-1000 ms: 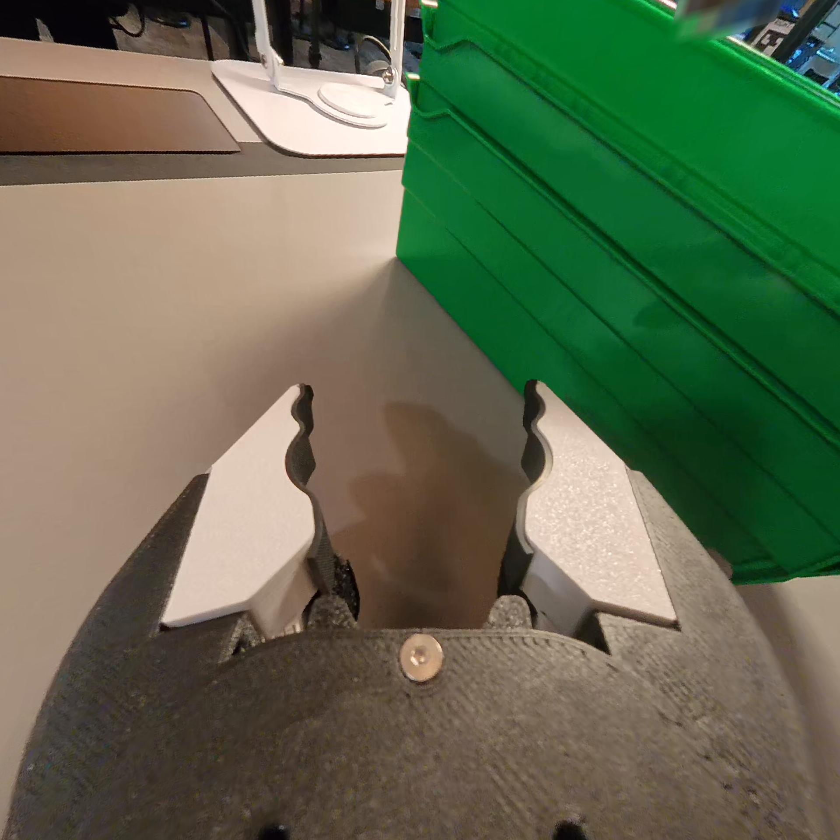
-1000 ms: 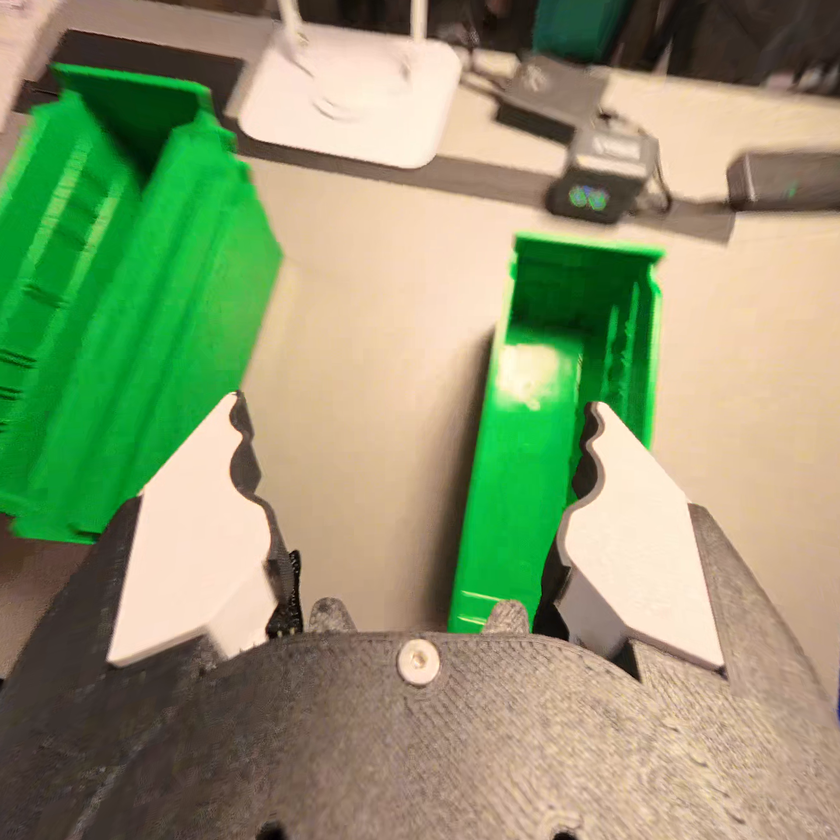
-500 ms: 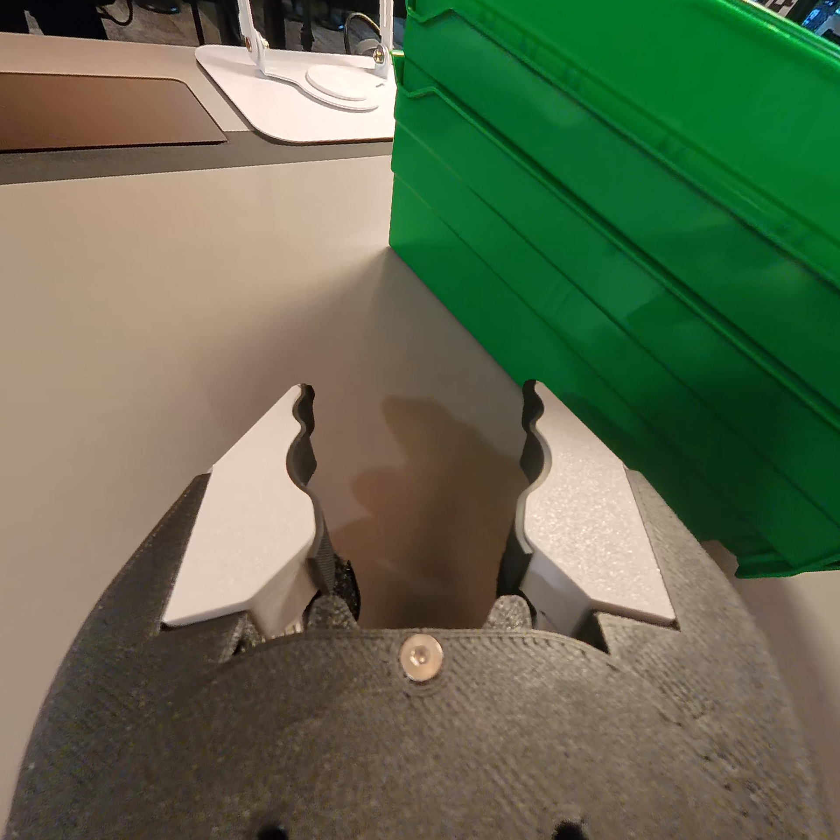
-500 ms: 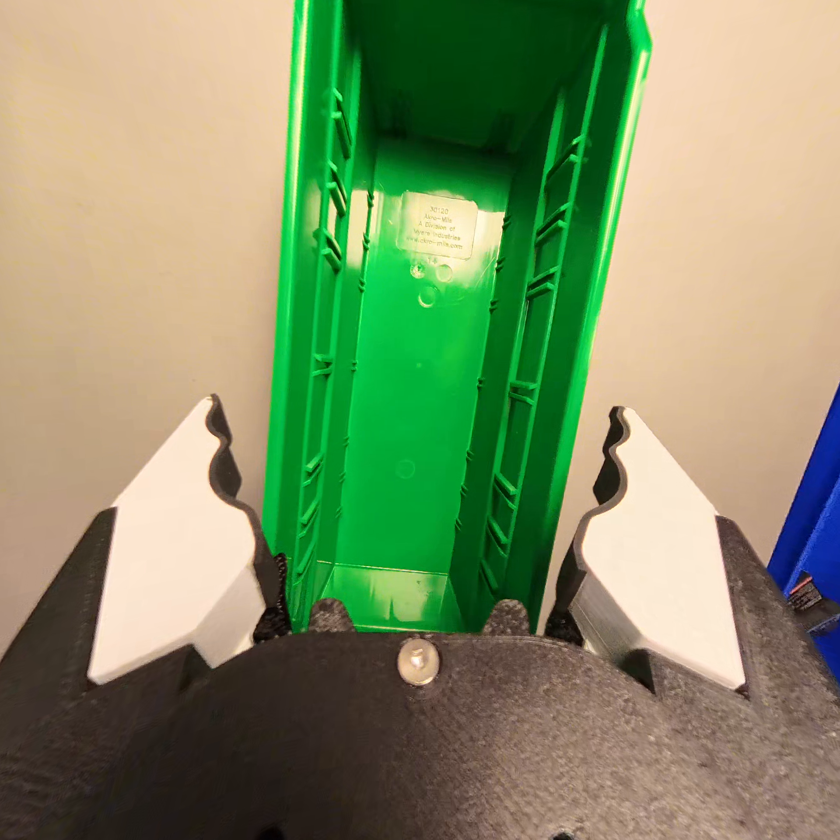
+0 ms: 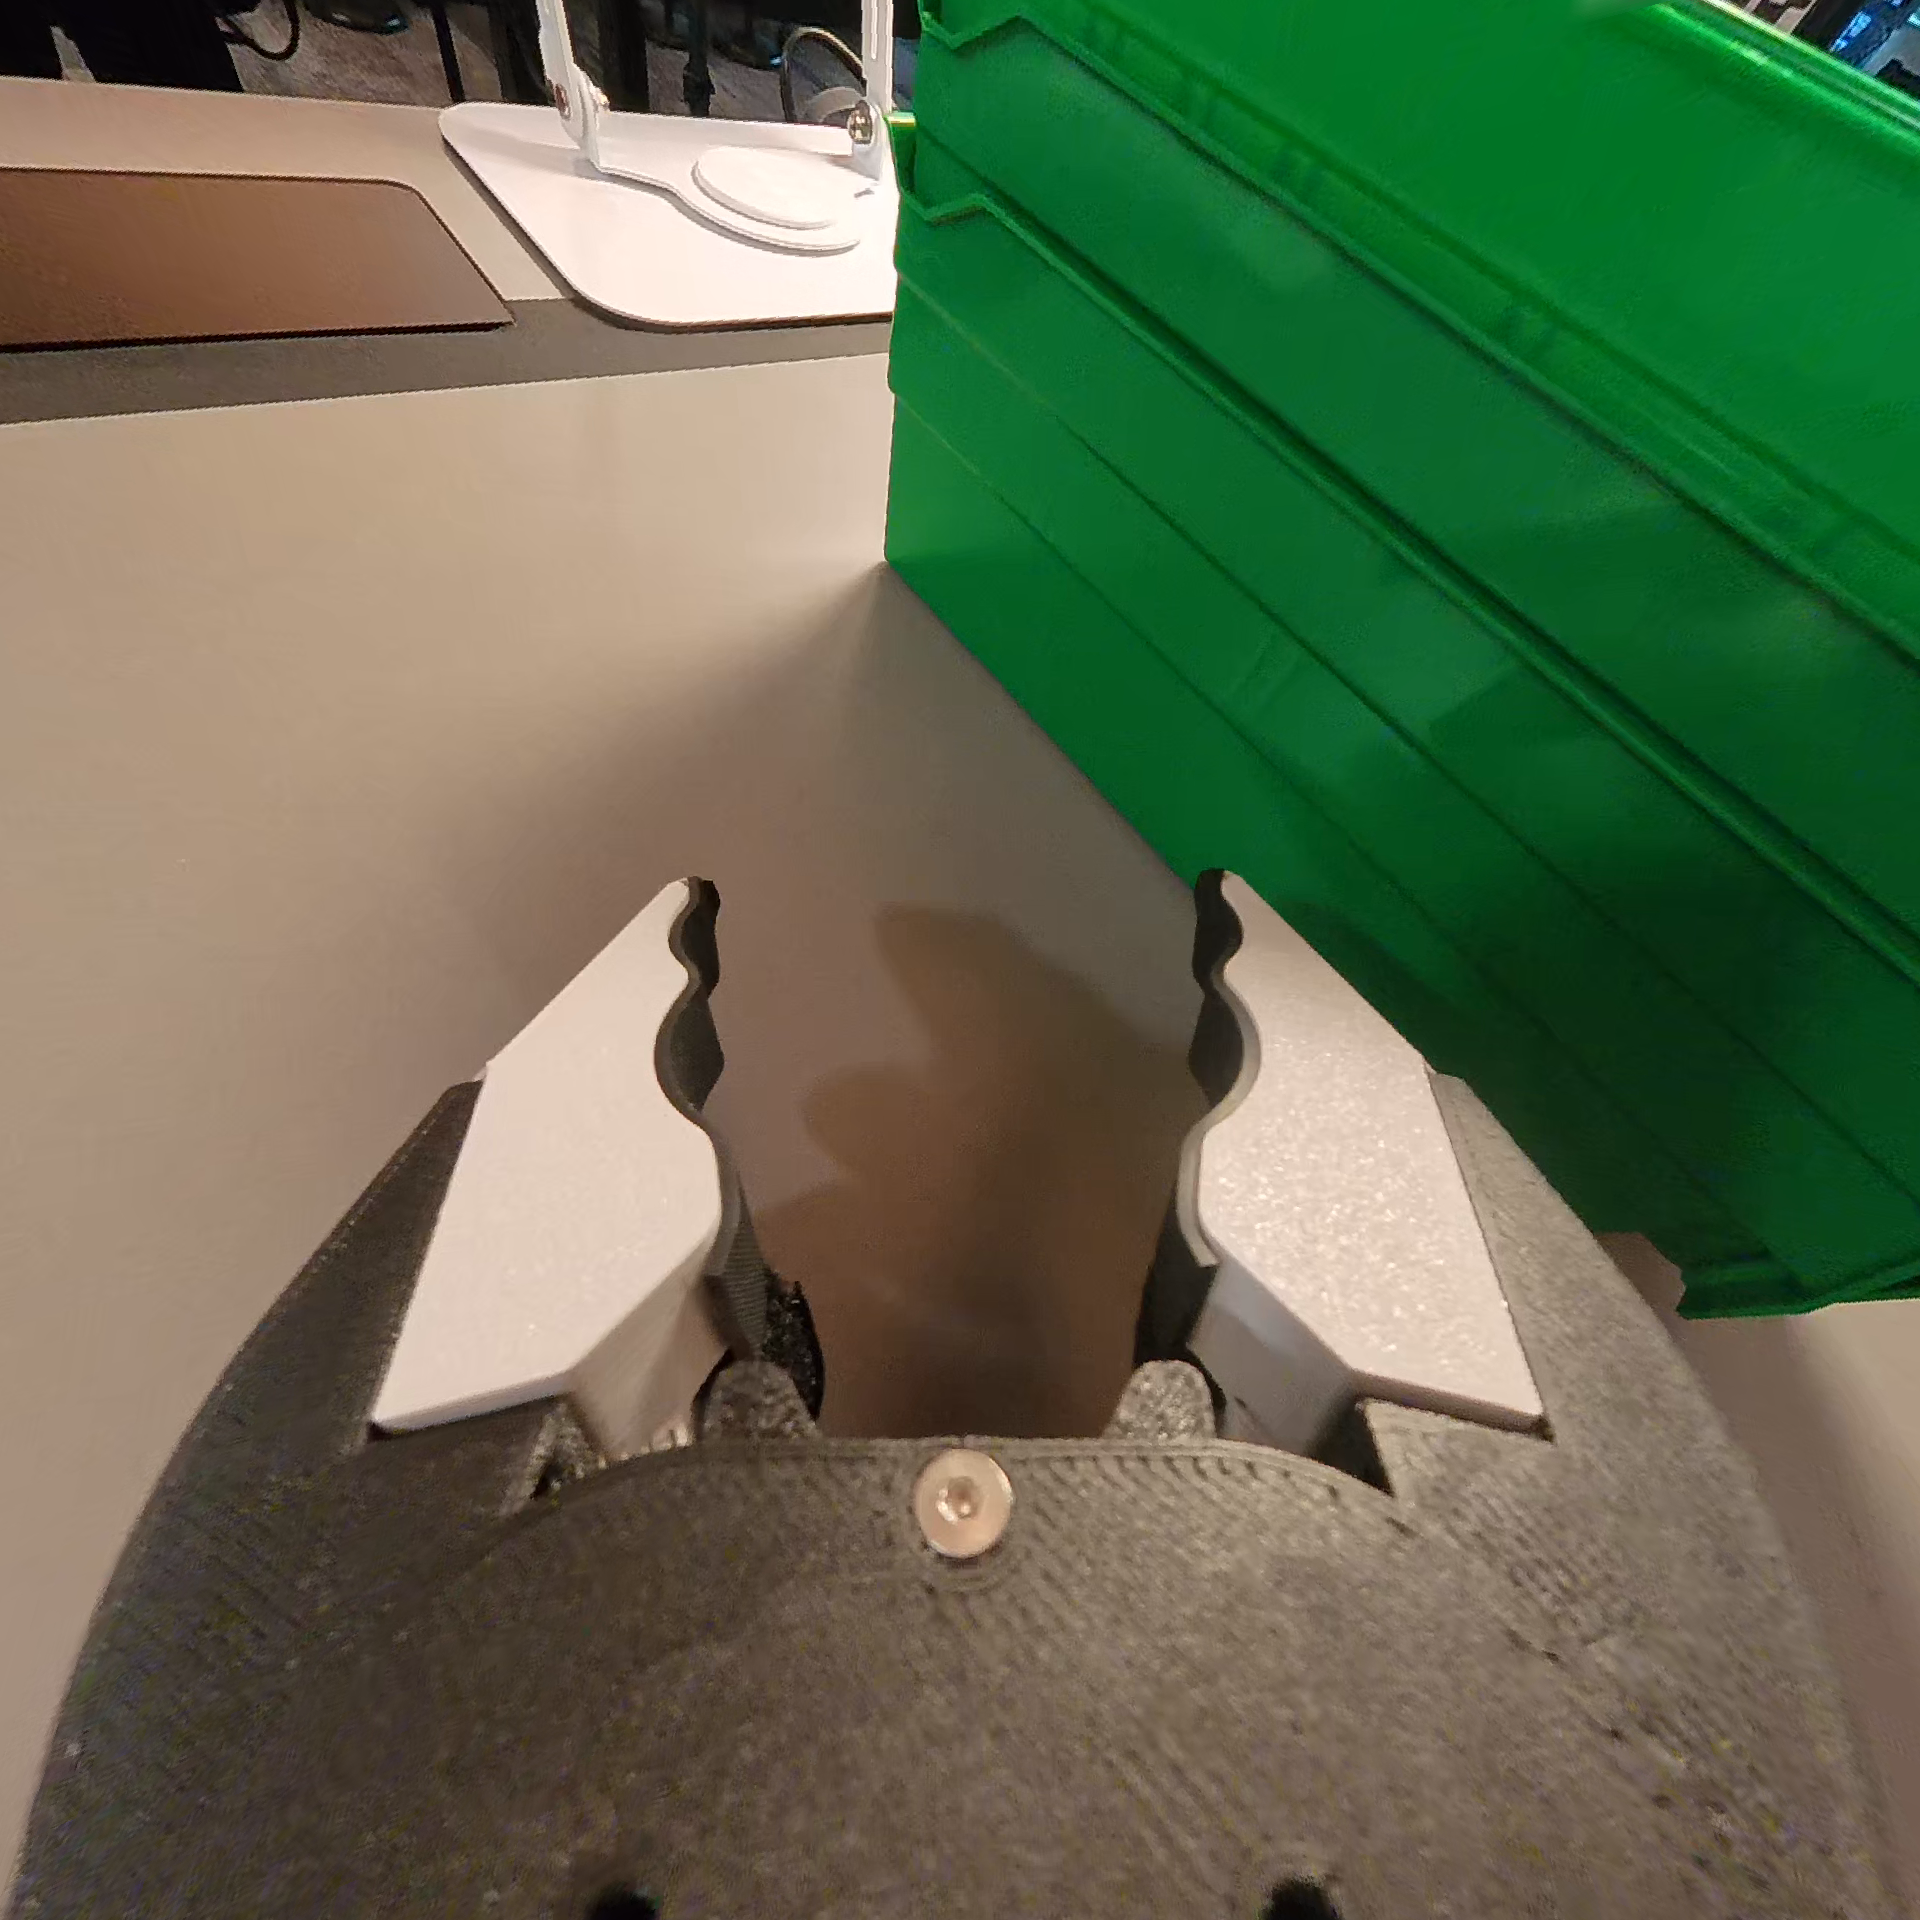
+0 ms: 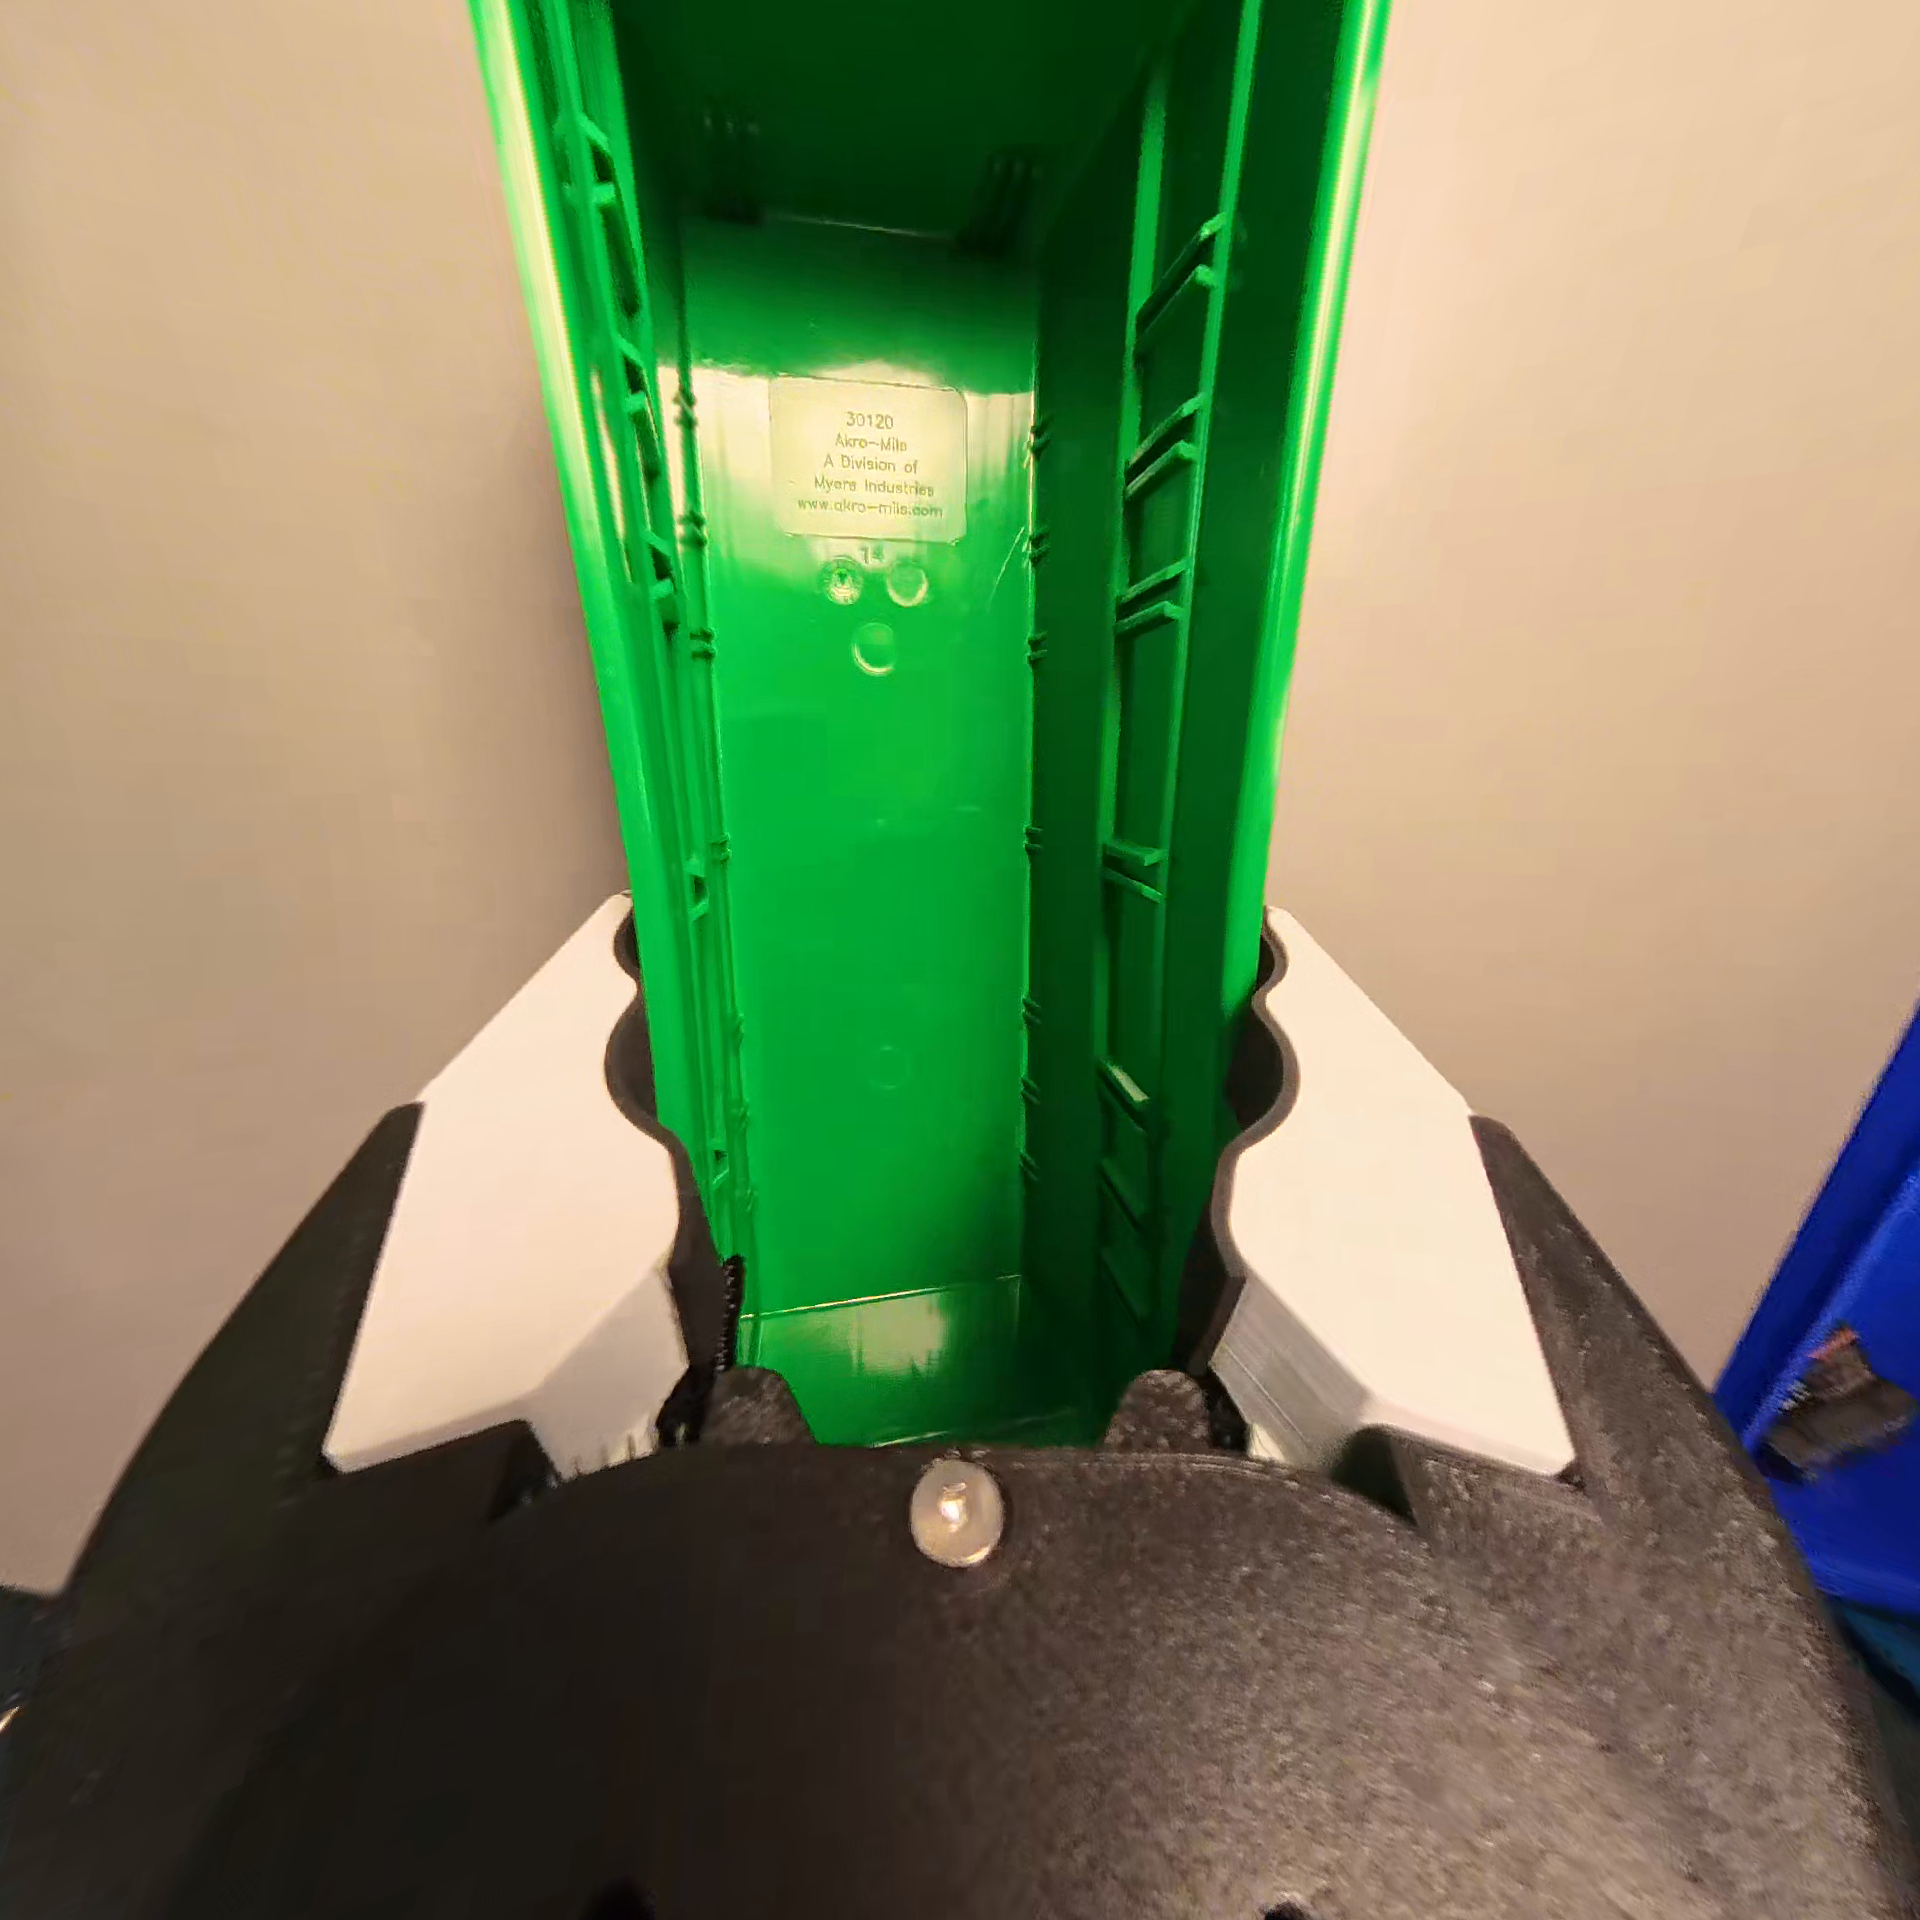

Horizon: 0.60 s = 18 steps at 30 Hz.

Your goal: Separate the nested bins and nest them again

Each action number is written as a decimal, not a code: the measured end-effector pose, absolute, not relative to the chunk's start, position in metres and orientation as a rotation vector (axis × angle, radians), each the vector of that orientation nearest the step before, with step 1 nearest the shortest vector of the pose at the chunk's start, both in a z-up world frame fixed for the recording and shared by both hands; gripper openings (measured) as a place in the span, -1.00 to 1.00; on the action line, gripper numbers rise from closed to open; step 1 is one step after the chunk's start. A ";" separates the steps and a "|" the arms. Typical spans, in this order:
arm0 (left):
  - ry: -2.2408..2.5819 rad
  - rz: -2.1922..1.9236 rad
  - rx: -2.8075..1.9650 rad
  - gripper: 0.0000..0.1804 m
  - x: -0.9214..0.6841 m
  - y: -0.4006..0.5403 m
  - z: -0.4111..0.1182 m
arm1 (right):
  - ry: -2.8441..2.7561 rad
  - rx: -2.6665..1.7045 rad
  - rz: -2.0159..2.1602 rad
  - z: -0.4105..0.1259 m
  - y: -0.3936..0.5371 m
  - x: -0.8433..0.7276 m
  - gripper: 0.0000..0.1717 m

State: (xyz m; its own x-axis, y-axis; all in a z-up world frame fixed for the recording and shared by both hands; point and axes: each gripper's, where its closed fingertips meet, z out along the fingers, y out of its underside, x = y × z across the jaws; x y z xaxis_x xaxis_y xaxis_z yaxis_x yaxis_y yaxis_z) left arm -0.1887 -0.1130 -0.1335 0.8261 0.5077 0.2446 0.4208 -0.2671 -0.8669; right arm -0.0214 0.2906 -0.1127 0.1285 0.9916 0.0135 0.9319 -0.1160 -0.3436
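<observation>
1. The right gripper (image 6: 945,914) was closed on a single green bin (image 6: 883,831); its two white fingers (image 6: 520,1143) pressed against the outer side walls of the bin, one on each side.
2. This bin lay on the beige worktop (image 6: 260,520) and ran straight away from the camera, with its open inside turned up to the view. A pale label (image 6: 868,462) was on its floor, and thin ribs ran along both inner walls.
3. To the right of this gripper, at the edge of the view, stood a blue object (image 6: 1849,1299). It was near the right finger but did not touch it. What it was I cannot tell.
4. The left gripper (image 5: 956,904) had its jaws wide apart and nothing between them; only the bare worktop (image 5: 416,675) and its own shadow showed there.
5. A stack of nested green bins (image 5: 1403,520) stood just beside the left gripper, on its right side. The long side of the stack ran slantwise across the view and shut off everything behind it on that side. The right finger (image 5: 1340,1143) was very close to the lower wall of the stack; if they touched, I cannot tell.
6. Farther back on the worktop were a white stand base (image 5: 686,239) with two thin uprights, and a brown mat (image 5: 229,260) to the left of it. Both were well apart from the left gripper.
</observation>
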 end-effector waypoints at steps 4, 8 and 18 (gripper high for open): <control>-0.706 0.091 -1.890 0.02 -0.189 -0.114 -0.133 | -1.944 -2.131 0.265 -0.120 0.280 -0.016 0.49; -0.712 0.084 -1.886 0.02 -0.190 -0.114 -0.133 | -1.967 -2.074 0.168 -0.125 0.273 -0.011 0.59; -0.713 0.076 -1.886 0.02 -0.190 -0.114 -0.134 | -2.093 -2.000 0.285 -0.103 0.260 -0.009 0.68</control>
